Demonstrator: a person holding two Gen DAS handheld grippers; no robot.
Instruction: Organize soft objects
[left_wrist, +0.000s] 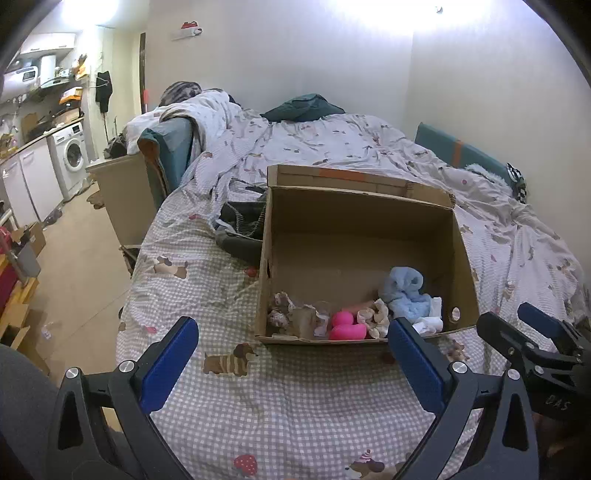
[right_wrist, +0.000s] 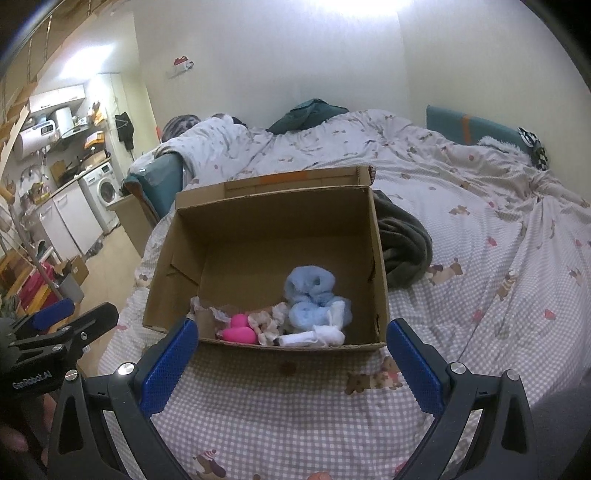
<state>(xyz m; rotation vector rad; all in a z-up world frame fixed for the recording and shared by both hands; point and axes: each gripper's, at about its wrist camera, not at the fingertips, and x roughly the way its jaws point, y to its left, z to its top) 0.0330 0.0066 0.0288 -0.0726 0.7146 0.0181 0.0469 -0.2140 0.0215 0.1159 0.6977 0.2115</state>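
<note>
BEDROOM — Left tongs (left_wrist: 291, 360) and right tongs (right_wrist: 291, 363) hover over a bed (left_wrist: 295, 410) w/ a checked, dog-print sheet, both spread wide, blue pads apart, nothing btwn them.

Left to right in the left wrist view: washing machine (left_wrist: 71, 157) by the far kitchen wall; dark clothing (left_wrist: 242, 229) heaped vs. the left outer wall of a cardboard box (left_wrist: 360, 229); then the open box itself, resting on the sheet just beyond the tong tips. Along the box's near wall, left to right: crumpled patterned fabric (left_wrist: 280, 308), a bright pink soft toy (left_wrist: 345, 326), a cream-and-brown bundle (left_wrist: 375, 315), a light-blue fluffy item (left_wrist: 404, 290) and white socks (left_wrist: 430, 319) in the near right corner. The right pad of the left tongs overlaps the box's near right edge in the frame; whether touching, can't tell. The right tongs (left_wrist: 517, 325) appear at far right, just beside the box's right corner.

In the right wrist view the box (right_wrist: 273, 236) sits centred ahead of the tongs, near wall framed btwn the two pads; pink toy (right_wrist: 240, 330), blue item (right_wrist: 312, 295) and socks (right_wrist: 317, 338) bunch at the near side. Left tongs (right_wrist: 79, 314) show at the left edge; a dark blanket (right_wrist: 402, 243) lies right of the box.
</note>
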